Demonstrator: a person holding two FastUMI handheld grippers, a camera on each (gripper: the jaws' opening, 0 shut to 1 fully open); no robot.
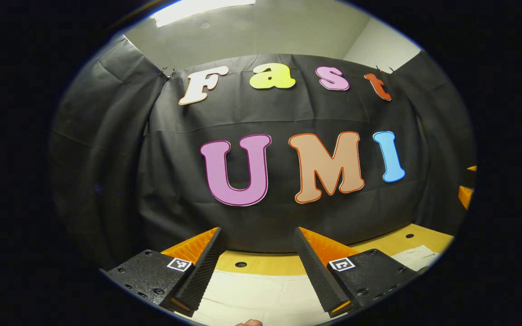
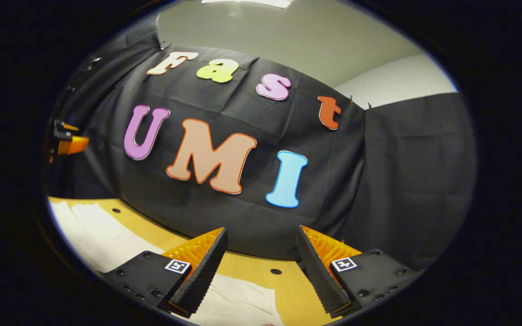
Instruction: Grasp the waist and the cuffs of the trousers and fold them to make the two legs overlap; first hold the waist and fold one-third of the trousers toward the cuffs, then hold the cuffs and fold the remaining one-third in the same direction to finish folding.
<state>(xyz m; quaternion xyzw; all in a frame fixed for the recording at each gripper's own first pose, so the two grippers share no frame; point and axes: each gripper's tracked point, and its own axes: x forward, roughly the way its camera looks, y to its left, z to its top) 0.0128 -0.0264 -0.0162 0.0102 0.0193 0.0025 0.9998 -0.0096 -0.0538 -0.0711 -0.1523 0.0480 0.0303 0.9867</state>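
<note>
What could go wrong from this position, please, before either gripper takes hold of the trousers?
1. Both the left gripper and the right gripper are open, held above the pale trousers and aimed at the booth wall, so the cloth lies mostly below view; a descent could miss the waist or cuffs.
2. The trousers lie flat on the wooden table; the fingers might pinch one layer, or scrape the tabletop.
</note>
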